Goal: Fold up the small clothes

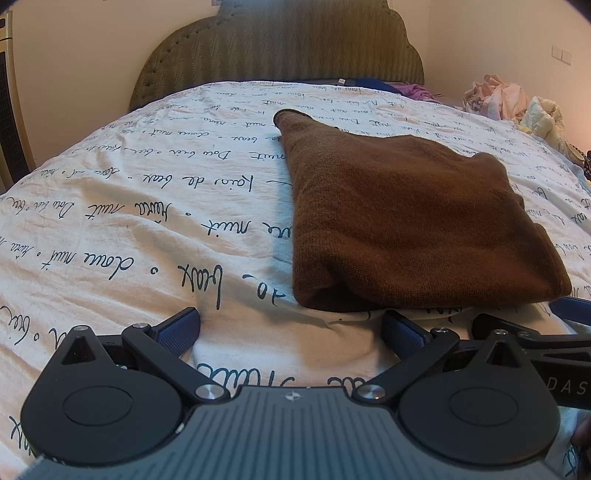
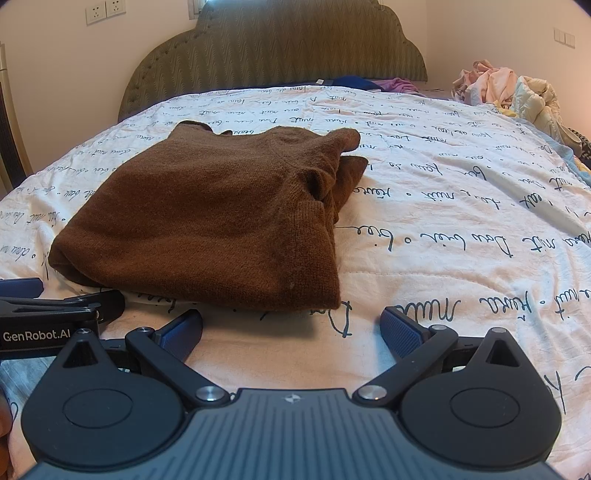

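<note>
A brown knit sweater (image 1: pixel 413 221) lies folded in a compact bundle on the bed's white cover with black script (image 1: pixel 147 221). In the right wrist view the sweater (image 2: pixel 214 221) shows a ribbed cuff and loose folds at its right side. My left gripper (image 1: pixel 291 328) is open and empty, just short of the sweater's near left corner. My right gripper (image 2: pixel 291 325) is open and empty, just short of the sweater's near right corner. Each gripper shows at the edge of the other's view: the right one (image 1: pixel 565 325), the left one (image 2: pixel 48 306).
A green padded headboard (image 1: pixel 280 48) stands at the far end. A heap of pale clothes (image 2: pixel 506 88) lies at the far right of the bed. Blue and purple garments (image 2: pixel 373 84) lie by the headboard. Wall sockets (image 2: pixel 105 10) are on the left.
</note>
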